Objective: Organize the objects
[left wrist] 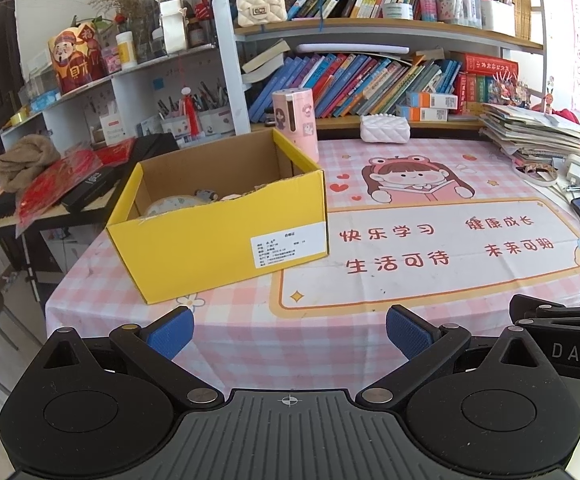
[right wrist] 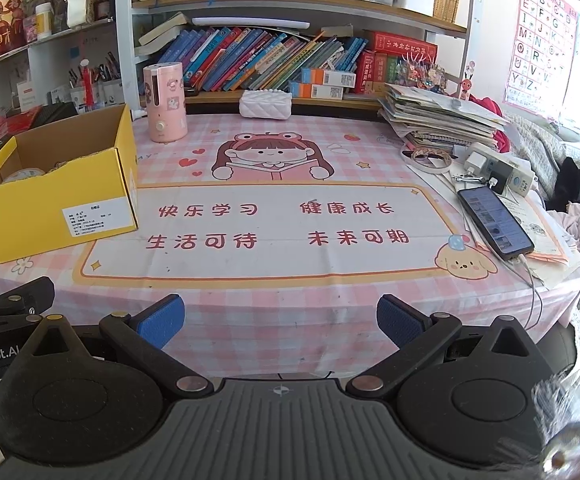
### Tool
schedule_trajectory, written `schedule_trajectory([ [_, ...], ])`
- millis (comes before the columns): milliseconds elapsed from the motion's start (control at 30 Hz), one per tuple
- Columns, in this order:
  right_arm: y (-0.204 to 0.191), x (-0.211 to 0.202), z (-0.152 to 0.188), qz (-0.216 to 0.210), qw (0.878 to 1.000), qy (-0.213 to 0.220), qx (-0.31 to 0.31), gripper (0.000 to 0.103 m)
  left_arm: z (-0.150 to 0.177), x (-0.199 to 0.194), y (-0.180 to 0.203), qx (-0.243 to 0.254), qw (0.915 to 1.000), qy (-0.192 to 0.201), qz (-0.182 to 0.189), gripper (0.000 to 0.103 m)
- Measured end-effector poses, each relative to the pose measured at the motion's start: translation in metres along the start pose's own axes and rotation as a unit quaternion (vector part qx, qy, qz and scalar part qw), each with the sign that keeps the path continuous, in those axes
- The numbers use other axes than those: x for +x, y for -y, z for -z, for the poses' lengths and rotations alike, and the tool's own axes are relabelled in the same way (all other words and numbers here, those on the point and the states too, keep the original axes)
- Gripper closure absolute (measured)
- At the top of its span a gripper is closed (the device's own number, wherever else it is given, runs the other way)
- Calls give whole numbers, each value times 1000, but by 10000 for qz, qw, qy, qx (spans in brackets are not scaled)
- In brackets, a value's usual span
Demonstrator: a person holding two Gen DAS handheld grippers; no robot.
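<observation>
A yellow cardboard box point(left wrist: 226, 236) point(right wrist: 50, 216) stands open on the left of the pink checked tablecloth point(left wrist: 389, 184) point(right wrist: 290, 168). Small items lie inside the box, mostly hidden by its front wall. Behind the box a pink cylindrical device point(left wrist: 295, 124) point(right wrist: 164, 102) stands upright. A white quilted pouch point(left wrist: 385, 129) point(right wrist: 266, 105) lies by the shelf. My left gripper point(left wrist: 290, 330) hovers open at the table's near edge, nothing between its blue pads. My right gripper point(right wrist: 281, 322) is open and empty too, beside the left one.
A stack of papers and books point(right wrist: 437, 116), a power strip point(right wrist: 501, 170) and a phone on a cable point(right wrist: 495, 222) crowd the table's right side. Bookshelves point(right wrist: 290, 60) run along the back. A keyboard with red items point(left wrist: 50, 196) sits left of the table.
</observation>
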State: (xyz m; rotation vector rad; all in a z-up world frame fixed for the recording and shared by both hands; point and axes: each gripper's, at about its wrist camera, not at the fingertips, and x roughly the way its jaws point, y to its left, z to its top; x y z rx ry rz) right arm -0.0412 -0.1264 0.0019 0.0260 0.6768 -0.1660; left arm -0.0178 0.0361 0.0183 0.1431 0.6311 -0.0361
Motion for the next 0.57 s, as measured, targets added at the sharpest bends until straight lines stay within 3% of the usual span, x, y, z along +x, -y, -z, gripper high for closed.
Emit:
schedule_trajectory([
  [567,-12,8,-4,-52,9999,-86,-90,0,0,9,-7,-108,9998,-104,-102,0],
])
